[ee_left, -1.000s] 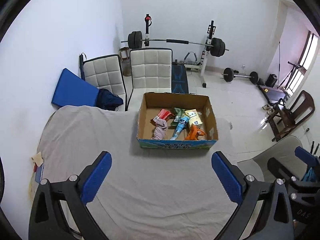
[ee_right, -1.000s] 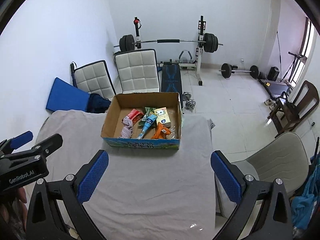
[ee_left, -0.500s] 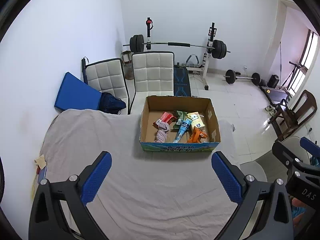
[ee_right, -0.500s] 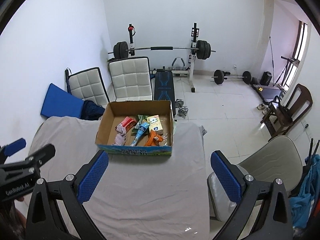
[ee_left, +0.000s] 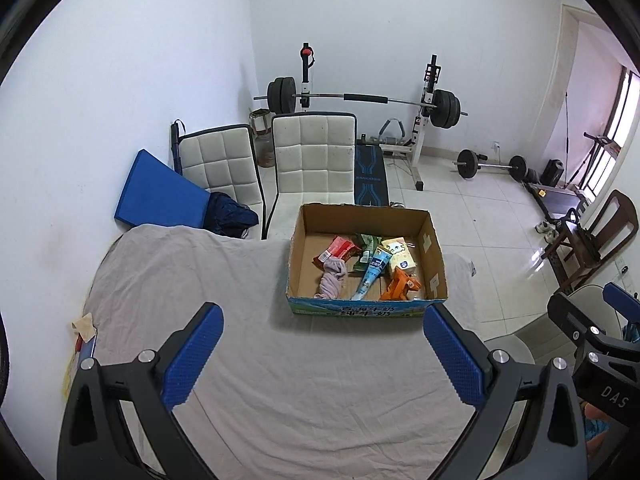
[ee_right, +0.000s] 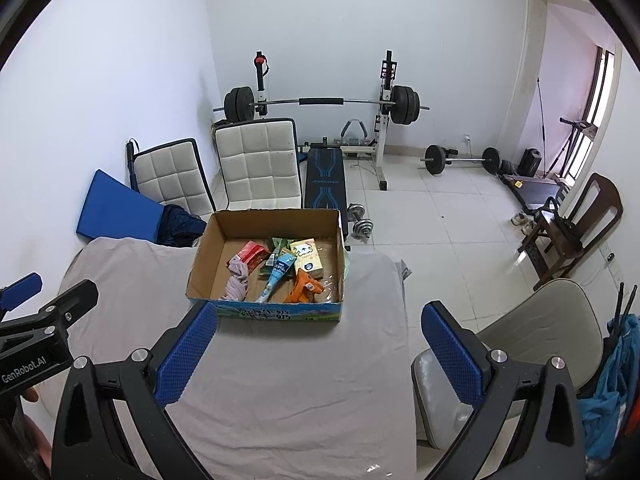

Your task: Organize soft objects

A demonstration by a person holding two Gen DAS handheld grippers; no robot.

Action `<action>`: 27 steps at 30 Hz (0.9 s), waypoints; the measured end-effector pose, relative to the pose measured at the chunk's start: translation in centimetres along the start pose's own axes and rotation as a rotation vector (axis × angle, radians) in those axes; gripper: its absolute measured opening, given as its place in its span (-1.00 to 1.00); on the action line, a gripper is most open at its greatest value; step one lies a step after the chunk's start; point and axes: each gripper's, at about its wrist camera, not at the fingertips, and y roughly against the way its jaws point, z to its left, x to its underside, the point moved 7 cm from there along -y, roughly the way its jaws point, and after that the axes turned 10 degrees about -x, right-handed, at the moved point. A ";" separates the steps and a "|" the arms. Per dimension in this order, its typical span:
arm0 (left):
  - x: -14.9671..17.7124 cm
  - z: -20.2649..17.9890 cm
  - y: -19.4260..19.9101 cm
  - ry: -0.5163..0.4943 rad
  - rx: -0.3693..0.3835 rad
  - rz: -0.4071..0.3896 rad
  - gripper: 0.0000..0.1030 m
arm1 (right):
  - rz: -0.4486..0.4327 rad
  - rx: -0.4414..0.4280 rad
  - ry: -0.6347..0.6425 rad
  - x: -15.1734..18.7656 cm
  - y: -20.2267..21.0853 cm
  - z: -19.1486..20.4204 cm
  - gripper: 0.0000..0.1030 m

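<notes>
Cardboard box sits open-topped on a counter draped in grey cloth, toward its far side. Inside the box lie several soft things: a pink cloth bunched at the near left, a red packet just beyond it, a green packet at the far middle, a blue and white tube lying lengthwise in the middle, a yellow and white tissue pack at the far right, and an orange packet at the near right. The left gripper hangs above the near part of the counter, its blue-padded fingers spread wide with nothing between them. The right gripper is held alongside, also spread wide and holding nothing, over the counter's near right edge. Beyond the counter stand two white padded chairs, a blue mat leaning by the left wall, and a barbell rack against the far wall.
</notes>
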 end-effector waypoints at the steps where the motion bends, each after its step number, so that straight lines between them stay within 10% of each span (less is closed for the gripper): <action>1: -0.1 0.0 0.0 -0.001 0.000 0.002 0.99 | -0.001 0.000 0.002 -0.2 -0.1 0.0 1.00; 27: -0.6 0.1 0.2 0.005 -0.002 -0.005 0.99 | -0.023 0.007 0.005 -1.3 0.1 -0.2 1.00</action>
